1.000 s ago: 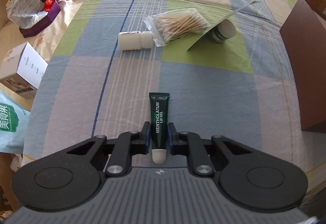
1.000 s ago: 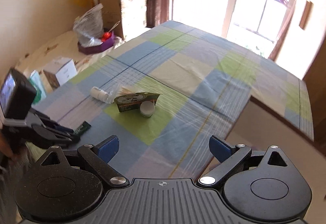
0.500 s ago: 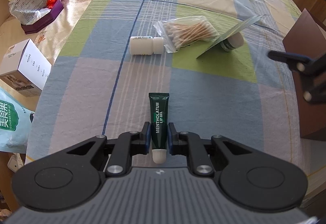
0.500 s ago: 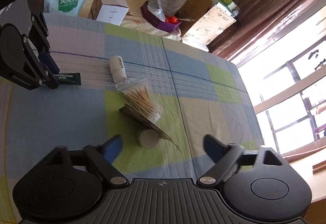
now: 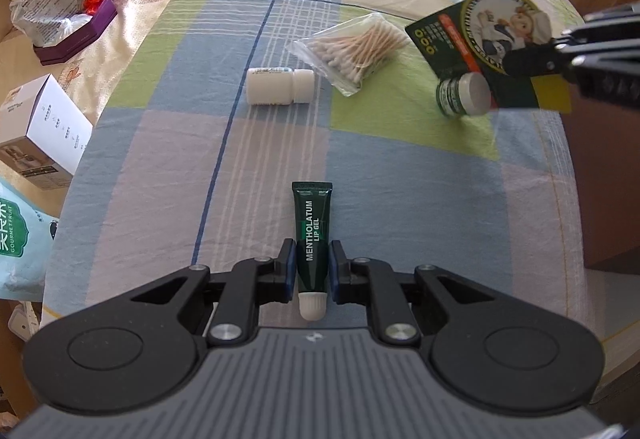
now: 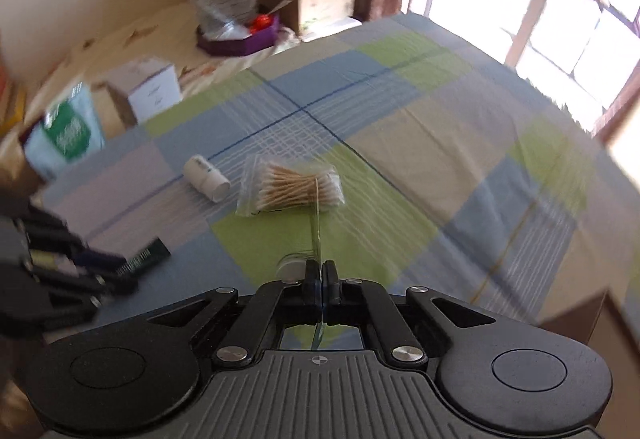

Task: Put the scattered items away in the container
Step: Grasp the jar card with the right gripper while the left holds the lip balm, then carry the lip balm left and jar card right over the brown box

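On the bed (image 5: 400,167), the lip gel tube (image 5: 312,231) lies nearest, between the fingers of the left tool (image 5: 312,273). Beyond it lies the pill bottle (image 5: 280,86) on its side; just right of that, the cotton swab bag (image 5: 352,49). Farther right the small jar (image 5: 464,94) sits beneath the card (image 5: 488,39) pinched by the right tool (image 6: 321,275). A box (image 5: 600,179) stands at the right edge.

Green lip gel tube (image 5: 312,231) flat, card (image 5: 486,35) lifted

left tongs (image 5: 312,271) clamped, right tongs (image 6: 320,273) pinched closed
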### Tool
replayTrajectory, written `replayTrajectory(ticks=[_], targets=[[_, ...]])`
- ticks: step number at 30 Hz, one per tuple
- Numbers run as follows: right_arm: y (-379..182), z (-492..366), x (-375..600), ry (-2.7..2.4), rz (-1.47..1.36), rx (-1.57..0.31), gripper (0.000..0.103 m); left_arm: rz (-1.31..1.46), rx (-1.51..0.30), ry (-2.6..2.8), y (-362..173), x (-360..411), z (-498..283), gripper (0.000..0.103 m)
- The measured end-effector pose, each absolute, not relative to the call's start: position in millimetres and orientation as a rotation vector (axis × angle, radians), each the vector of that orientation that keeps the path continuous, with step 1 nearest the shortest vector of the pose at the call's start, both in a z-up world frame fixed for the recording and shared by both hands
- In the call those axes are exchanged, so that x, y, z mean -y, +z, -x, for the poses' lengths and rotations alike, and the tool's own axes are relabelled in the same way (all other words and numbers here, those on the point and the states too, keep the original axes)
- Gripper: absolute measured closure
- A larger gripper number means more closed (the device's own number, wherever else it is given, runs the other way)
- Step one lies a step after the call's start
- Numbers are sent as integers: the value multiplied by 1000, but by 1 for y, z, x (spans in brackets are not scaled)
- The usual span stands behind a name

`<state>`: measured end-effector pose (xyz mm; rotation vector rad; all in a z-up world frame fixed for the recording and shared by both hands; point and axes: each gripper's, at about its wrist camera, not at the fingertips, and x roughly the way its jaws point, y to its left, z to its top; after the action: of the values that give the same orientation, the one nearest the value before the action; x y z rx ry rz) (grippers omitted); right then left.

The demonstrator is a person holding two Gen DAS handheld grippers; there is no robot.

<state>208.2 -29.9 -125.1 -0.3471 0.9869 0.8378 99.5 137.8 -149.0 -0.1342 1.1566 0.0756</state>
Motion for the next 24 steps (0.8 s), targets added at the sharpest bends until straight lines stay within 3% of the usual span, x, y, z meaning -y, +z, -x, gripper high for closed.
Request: replayTrajectory(ticks=[7,14,24], targets=[[-121,-223,107,698,-270,-1195,100,147,-1146,51,-145,-136,-99,90],[-87,-217,163,644,-554,-1119,100,156,-1121,34,-133,-132,-97,90],[-45,-201,256,521,-720,-967,100,132,-1063,-25,-97,-111,-97,90]])
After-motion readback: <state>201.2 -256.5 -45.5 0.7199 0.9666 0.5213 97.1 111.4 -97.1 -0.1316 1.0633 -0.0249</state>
